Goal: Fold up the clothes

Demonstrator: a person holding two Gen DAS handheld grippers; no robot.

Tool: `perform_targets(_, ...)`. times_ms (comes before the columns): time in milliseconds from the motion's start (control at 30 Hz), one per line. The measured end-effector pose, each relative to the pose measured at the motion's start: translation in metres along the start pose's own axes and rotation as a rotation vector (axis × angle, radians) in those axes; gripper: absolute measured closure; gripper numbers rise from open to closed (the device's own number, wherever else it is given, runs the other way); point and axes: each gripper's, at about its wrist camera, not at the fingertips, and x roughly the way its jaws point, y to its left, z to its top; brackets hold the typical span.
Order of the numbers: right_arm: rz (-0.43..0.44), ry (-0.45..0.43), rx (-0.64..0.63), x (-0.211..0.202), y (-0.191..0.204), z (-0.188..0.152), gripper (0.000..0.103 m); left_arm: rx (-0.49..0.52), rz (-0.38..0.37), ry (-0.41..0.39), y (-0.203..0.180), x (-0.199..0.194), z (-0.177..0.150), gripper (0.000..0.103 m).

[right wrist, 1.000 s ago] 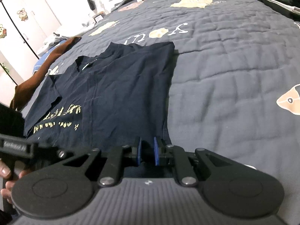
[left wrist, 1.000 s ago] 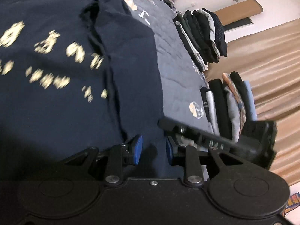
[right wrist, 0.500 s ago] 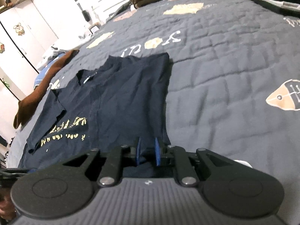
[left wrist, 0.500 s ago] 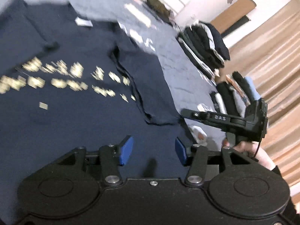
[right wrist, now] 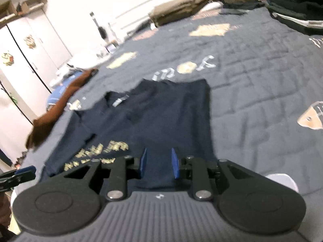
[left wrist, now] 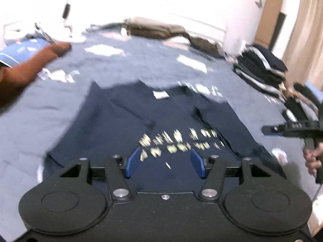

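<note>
Here a navy T-shirt (left wrist: 161,121) lies flat on the bed (left wrist: 50,109), print side up, partly folded: its right-hand side is turned in over the body, giving a straight folded edge on that side. Its long axis runs from the hem at the near edge of the bed, just under both grippers, up to the collar, which points toward the far edge where the wall stands. A white neck label (left wrist: 160,95) shows at the collar, and blurred pale-gold lettering (left wrist: 177,141) crosses the chest.

The left gripper (left wrist: 165,164) hangs over the hem with its jaws spread wide and nothing between the blue pads. The right gripper (right wrist: 158,165) sits over the folded side near the hem, its jaws parted more narrowly, also holding nothing; shirt cloth shows through the gap.

The left wrist view alone shows the shirt's left sleeve spread out, the right gripper seen from the side with a hand (left wrist: 313,159) around its handle, and a stack of folded clothes (left wrist: 262,72) by the beige curtain (left wrist: 302,30) toward the bed's far right corner. The right wrist view alone shows white wardrobe doors (right wrist: 26,46) with stickers beyond the bed's left edge and the fish pattern on the quilt. Both views show a brown garment (right wrist: 60,104) lying at the left edge of the bed.
</note>
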Motion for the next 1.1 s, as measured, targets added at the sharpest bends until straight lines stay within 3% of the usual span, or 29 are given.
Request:
perform_targets(267,0.126,-0.034,0.05,0.029,0.036,0.016,0.069,-0.114,0.053,-0.123,0.035,-0.003,0.016,0.038)
perform_targets(433,0.166,-0.052,0.052,0.051,0.056,0.015,0.068,-0.083,0.097,-0.13,0.057,0.021,0.031,0.038)
perform_targets(600,0.201,-0.066,0.085,0.069,0.065,0.01,0.067,-0.047,0.129,-0.117,0.083,0.056,0.054,0.038)
perform_targets(767,0.206,0.019,0.103,0.103,0.079,0.002,0.066,-0.016,0.119,-0.075,0.102,0.096,0.079,0.039)
perform_targets(967,0.242,0.083,0.138,0.147,0.113,-0.001,0.065,0.047,0.093,-0.006,0.114,0.141,0.089,0.04)
perform_targets(1100,0.227,0.12,0.154,0.174,0.132,0.0,0.064,0.038,0.066,0.035,0.125,0.162,0.09,0.041)
